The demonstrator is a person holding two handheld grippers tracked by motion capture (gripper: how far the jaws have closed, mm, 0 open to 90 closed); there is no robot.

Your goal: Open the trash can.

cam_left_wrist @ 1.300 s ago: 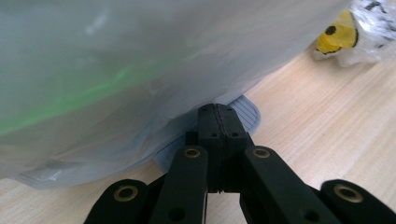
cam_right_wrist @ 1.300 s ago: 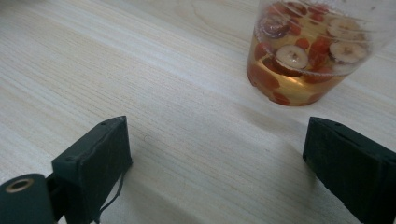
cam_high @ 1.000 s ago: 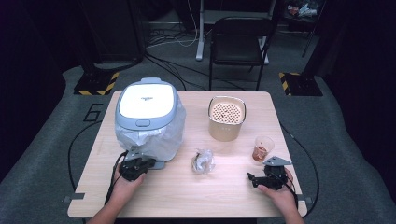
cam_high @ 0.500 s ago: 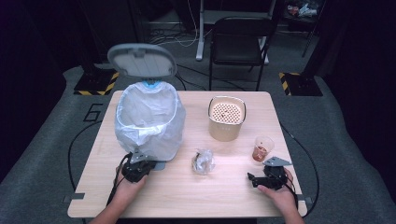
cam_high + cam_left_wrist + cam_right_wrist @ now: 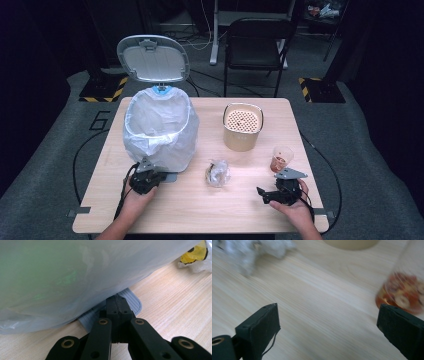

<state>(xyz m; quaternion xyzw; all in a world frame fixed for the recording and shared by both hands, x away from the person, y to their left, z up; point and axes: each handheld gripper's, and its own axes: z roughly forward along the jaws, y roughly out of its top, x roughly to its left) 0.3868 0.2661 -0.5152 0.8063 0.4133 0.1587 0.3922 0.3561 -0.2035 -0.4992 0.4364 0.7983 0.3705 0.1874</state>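
Left gripper [image 5: 116, 305] closed on pedal [image 5: 130, 300]; one bin [image 5: 159, 131], lid [image 5: 153, 58] up.

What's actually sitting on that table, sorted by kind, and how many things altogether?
Bin, lid open: 1
Tan canister: 1
Clear cup: 1
Crumpled wrapper: 1
Hand-held grippers: 2, left and right
Total: 6

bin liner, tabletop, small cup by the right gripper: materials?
Bin liner: thin translucent white plastic film, wrinkled and slightly glossy. Tabletop: pale wood or wood-look laminate, matte, visible grain lines. Small cup: clear plastic, probably; reddish contents show through.
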